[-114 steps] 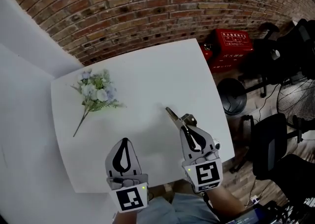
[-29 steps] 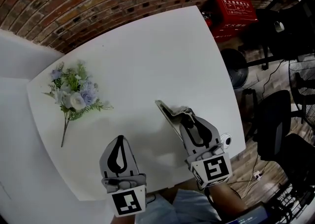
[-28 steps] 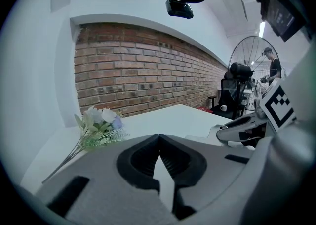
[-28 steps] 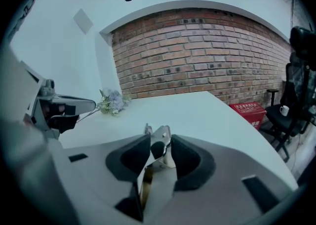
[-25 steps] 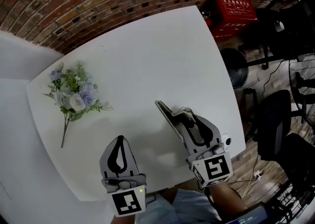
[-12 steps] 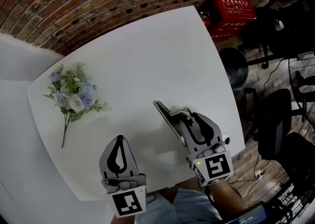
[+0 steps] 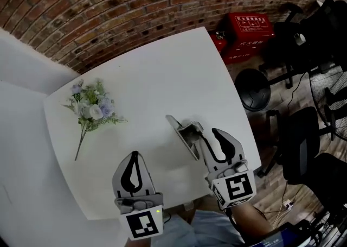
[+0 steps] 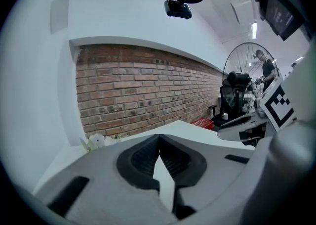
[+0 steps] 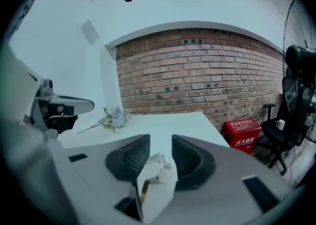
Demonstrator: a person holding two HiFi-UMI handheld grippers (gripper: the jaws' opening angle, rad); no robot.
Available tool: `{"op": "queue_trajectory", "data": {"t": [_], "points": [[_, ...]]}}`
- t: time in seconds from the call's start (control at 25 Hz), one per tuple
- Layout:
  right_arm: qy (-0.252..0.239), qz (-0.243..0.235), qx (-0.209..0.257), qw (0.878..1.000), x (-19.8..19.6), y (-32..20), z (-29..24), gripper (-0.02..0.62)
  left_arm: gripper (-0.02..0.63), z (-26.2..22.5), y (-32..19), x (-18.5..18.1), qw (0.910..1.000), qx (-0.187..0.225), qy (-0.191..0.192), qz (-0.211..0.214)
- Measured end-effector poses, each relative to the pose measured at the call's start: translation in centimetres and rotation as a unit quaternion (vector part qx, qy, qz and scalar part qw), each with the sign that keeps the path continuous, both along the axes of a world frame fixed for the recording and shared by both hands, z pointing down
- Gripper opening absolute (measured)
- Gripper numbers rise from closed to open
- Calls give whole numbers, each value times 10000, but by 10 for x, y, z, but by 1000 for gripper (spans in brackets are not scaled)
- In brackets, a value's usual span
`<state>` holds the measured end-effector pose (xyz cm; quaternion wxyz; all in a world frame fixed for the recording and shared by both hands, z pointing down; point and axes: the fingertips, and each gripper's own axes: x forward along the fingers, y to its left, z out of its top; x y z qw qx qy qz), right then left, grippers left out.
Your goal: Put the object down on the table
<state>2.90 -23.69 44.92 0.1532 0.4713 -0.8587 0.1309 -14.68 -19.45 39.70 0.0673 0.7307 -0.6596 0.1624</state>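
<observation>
A white table (image 7: 162, 77) with rounded corners is standing close to a brick wall (image 7: 135, 1), its pale top catching even light. A small bouquet (image 7: 93, 107) of pale blue and white flowers with green leaves is lying flat near the table's far left corner, blooms turned toward the wall and the thin stem trailing back toward the near edge.

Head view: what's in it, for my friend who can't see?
Over a white table, the right gripper, its jaws apart but just closing slightly, has a small white object between them. The left gripper is shut and empty; a bunch of flowers lies far left.
</observation>
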Motion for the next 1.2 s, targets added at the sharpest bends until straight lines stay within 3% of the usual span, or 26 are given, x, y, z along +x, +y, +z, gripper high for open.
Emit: {"op": "queue_trajectory", "data": {"t": [0.36, 0.6, 1.2], "points": [[-3, -327, 890, 9955, -11, 10, -72, 81, 8, -62, 16, -5, 9969, 728, 67, -274], [-153, -382, 1504, 9878, -4, 49, -134, 15, 8, -125, 58, -2, 9873, 1502, -321, -397], [-289, -443, 2011, 9782, -7, 73, -188, 6, 8, -178, 86, 3, 9778, 1987, -443, -489]]}}
